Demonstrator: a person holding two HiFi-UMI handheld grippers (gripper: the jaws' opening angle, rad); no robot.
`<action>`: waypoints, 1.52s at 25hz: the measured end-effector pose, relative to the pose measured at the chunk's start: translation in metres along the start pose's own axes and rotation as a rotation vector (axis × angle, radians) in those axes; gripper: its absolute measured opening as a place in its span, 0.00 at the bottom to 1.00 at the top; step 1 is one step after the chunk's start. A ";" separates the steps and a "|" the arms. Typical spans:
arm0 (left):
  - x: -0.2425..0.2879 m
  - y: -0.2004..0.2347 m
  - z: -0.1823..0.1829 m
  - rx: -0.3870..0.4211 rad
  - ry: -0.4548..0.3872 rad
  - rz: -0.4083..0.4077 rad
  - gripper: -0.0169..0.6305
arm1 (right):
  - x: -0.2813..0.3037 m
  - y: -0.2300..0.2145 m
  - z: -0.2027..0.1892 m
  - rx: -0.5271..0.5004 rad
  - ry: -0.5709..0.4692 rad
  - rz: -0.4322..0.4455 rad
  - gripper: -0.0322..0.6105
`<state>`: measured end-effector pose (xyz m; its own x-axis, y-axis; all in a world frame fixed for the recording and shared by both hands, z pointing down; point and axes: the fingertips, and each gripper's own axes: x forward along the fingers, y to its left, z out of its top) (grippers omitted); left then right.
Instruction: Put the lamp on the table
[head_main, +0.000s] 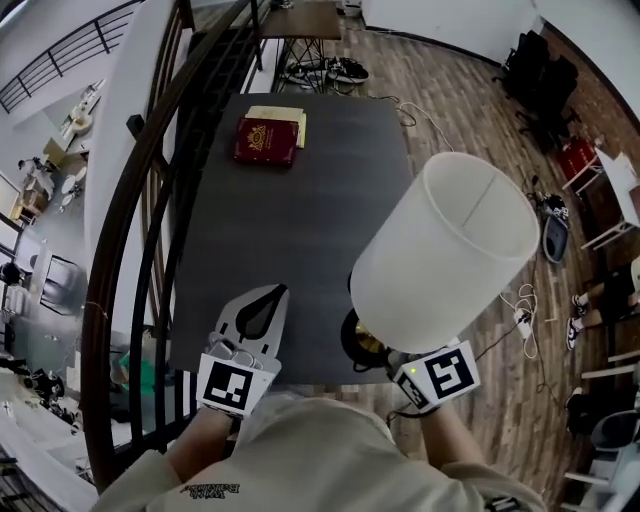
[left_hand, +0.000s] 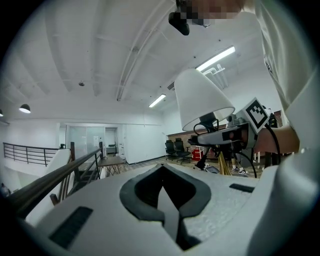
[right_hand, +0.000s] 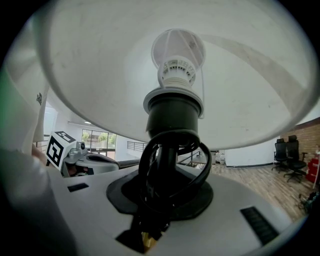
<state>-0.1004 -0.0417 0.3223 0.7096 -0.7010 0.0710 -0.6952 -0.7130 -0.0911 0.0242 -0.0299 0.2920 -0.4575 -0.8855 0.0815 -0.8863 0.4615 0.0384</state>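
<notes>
1. The left tool (head_main: 277, 292) hangs low over the near edge of the dark grey tabletop (head_main: 300, 220). Its two jaws are pressed together along their whole length, and nothing sits between them. The left gripper view confirms this: only the small hollow between the pads shows.
2. The right tool (right_hand: 165, 197) is closed part-way. Its jaws clamp the slim black stem of the lamp (head_main: 445, 250), just below the socket (right_hand: 175, 112). A black cord (right_hand: 200, 167), looped in a coil around the stem, lies against the same jaws.
3. In the head view the lamp shade covers most of the right tool, and only its marker cube (head_main: 440, 375) shows.
4. The lamp is at the near right corner of the tabletop, carried by the right tool. It tilts, with its white shade leaning up and to the right, past the tabletop's edge. Its dark round base (head_main: 362, 342), with a brass-coloured gleam, lies over the near edge. Whether the base touches the surface cannot be told.
5. Count: two tools, one lamp, and one white bulb (right_hand: 178, 55) inside the shade.
6. Count: one dark tabletop. At its far end lies one red book (head_main: 266, 141), resting on one pale book (head_main: 290, 116).
7. A dark curved railing (head_main: 150, 250) runs along the tabletop's left side, and wooden floor (head_main: 480, 100) lies to the right.
</notes>
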 end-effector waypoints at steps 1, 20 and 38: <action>0.005 0.010 0.001 0.001 -0.001 -0.005 0.03 | 0.010 -0.001 0.003 0.001 -0.003 -0.003 0.21; 0.074 0.067 0.000 -0.051 0.004 -0.005 0.03 | 0.088 -0.040 -0.004 0.003 0.040 0.018 0.21; 0.236 0.081 -0.011 -0.054 -0.037 -0.033 0.03 | 0.174 -0.185 -0.028 -0.038 0.006 -0.096 0.21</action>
<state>0.0095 -0.2650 0.3422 0.7353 -0.6768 0.0358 -0.6758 -0.7362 -0.0351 0.1109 -0.2677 0.3272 -0.3704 -0.9253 0.0815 -0.9225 0.3767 0.0844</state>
